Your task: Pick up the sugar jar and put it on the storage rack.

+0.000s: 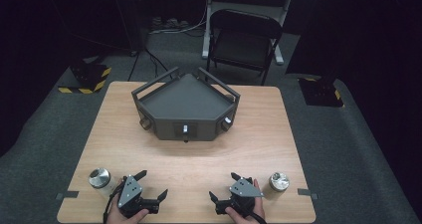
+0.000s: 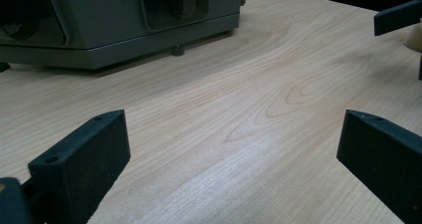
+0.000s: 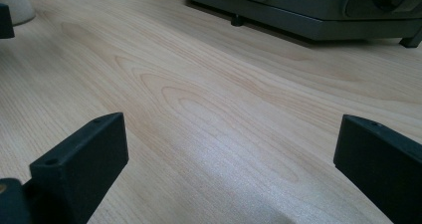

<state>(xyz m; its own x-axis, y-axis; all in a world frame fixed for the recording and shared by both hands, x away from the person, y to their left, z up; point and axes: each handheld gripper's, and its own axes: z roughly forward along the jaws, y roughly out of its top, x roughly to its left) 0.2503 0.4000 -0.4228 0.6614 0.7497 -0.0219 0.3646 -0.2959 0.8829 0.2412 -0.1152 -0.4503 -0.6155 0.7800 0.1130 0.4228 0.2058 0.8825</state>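
The left hand-held gripper (image 1: 151, 185) and the right hand-held gripper (image 1: 223, 185) are held low over the near edge of the wooden surface (image 1: 249, 134), both with jaws spread wide and nothing between them. A metal-capped jar (image 1: 100, 180) stands just outside the left one, a second jar (image 1: 276, 183) just outside the right one; the grey tray (image 1: 185, 107) sits well beyond. Either jar could be tipped or pushed off the nearby edge if struck sideways by a jaw.
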